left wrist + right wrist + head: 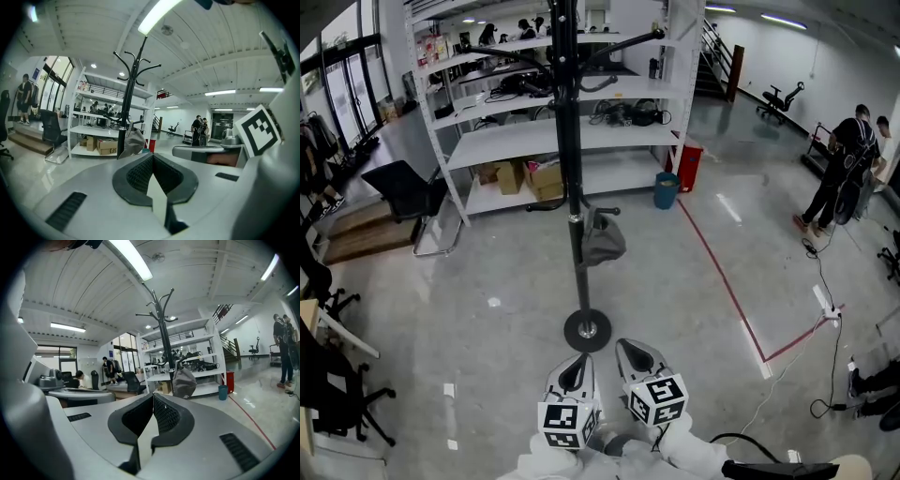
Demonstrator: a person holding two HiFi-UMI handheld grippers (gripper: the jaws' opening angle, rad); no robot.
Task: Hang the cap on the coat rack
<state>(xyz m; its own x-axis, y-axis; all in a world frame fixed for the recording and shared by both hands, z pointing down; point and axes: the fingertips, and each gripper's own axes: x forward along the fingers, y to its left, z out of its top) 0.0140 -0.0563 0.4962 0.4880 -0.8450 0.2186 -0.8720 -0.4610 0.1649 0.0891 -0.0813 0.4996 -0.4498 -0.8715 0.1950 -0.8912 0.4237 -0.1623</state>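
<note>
Seen from the head: cap [602,239] hung on a low peg of the rack [572,141], well above the round base [587,329]. Just below the base, left gripper [577,366] and right gripper [630,349] side by side, clear of rack and cap. Only here: the base and both grippers at once.

Seen along the left gripper [152,158]: jaws pressed together, nothing between. Cap [132,143] ahead, beside the pole. Only in the gripper views: ceiling lamp [157,16] above the rack's top hooks. At right, the other gripper's cube [258,129].

Seen along the right gripper [152,398]: jaws likewise closed and empty. Cap [183,382] ahead on the pole.
</note>
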